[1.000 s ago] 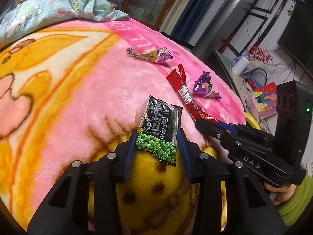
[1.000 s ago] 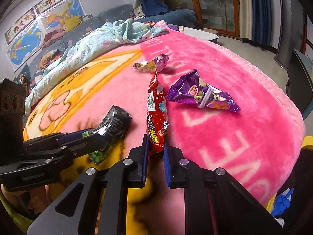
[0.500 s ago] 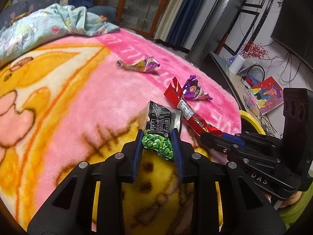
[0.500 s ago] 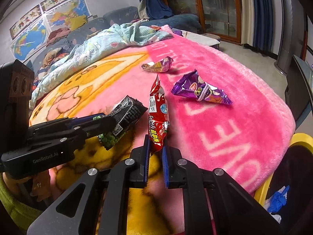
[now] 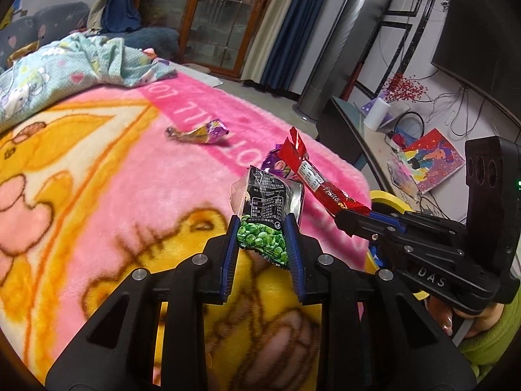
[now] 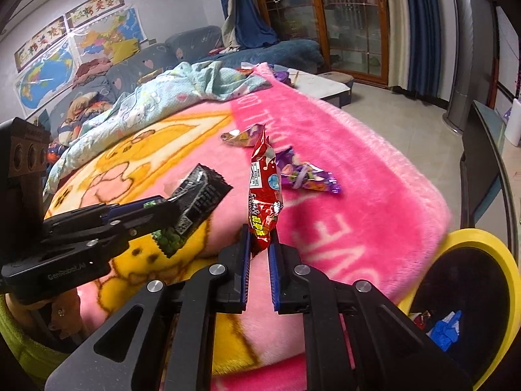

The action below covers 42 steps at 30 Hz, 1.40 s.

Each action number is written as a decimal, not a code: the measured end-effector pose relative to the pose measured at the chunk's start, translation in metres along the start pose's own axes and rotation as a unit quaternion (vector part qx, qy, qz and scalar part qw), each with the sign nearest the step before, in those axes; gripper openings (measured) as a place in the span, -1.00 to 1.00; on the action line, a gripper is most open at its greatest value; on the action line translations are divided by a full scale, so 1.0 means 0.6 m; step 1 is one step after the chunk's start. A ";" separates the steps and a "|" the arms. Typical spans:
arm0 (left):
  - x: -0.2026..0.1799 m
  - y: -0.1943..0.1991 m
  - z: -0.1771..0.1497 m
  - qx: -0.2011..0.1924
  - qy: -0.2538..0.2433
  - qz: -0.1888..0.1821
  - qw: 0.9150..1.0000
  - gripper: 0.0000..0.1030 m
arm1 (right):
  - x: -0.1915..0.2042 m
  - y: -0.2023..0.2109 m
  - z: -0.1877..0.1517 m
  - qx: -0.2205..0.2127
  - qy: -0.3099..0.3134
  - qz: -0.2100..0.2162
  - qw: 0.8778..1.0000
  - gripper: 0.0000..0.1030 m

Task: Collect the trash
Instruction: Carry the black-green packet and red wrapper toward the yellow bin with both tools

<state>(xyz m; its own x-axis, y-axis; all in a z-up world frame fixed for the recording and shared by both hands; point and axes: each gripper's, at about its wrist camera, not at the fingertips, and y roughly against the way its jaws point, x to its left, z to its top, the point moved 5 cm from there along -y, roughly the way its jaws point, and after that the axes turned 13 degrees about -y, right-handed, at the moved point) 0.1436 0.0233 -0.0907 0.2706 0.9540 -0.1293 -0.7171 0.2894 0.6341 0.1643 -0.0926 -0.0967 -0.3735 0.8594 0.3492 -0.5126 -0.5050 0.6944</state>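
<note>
Left tool (image 5: 262, 228): pads pinching the pea snack packet (image 5: 268, 210), lifted clear of the pink blanket (image 5: 130, 176), frame centre; its jaws have just been closing on it. Right tool (image 6: 259, 238): pressed together on the red wrapper (image 6: 265, 192), which stands upright. Purple wrapper (image 6: 306, 176) and crumpled wrapper (image 6: 242, 135) lie on the blanket, upper centre. Yellow bin (image 6: 482, 238) at lower right.

- A lived-in room of a home, part bedroom and part sitting room.
- A bed under a pink and yellow cartoon blanket (image 6: 374, 176), with a crumpled pale blue quilt (image 6: 156, 104).
- A dark blue sofa (image 6: 195, 45) against the wall.
- World maps (image 6: 45, 75) on the wall.
- Wood-framed glass doors (image 6: 351, 16) with blue curtains (image 6: 420, 26).
</note>
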 end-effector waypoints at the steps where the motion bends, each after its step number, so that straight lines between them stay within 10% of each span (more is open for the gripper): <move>1: -0.005 0.002 0.002 -0.002 -0.002 -0.002 1.000 -0.60 | -0.003 0.004 0.001 -0.002 -0.001 -0.002 1.000 -0.80; 42: -0.229 -0.010 0.050 -0.035 -0.120 -0.060 0.990 -0.67 | -0.211 0.204 -0.003 -0.089 -0.087 -0.091 0.988 -0.80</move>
<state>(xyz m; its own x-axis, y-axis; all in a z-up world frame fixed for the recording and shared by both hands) 0.1301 -0.1120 -0.0540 0.4949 0.8689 -0.0096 -0.7113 0.4114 0.5699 0.1473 -0.2637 -0.0572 -0.1324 0.9302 0.3423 -0.6934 -0.3337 0.6386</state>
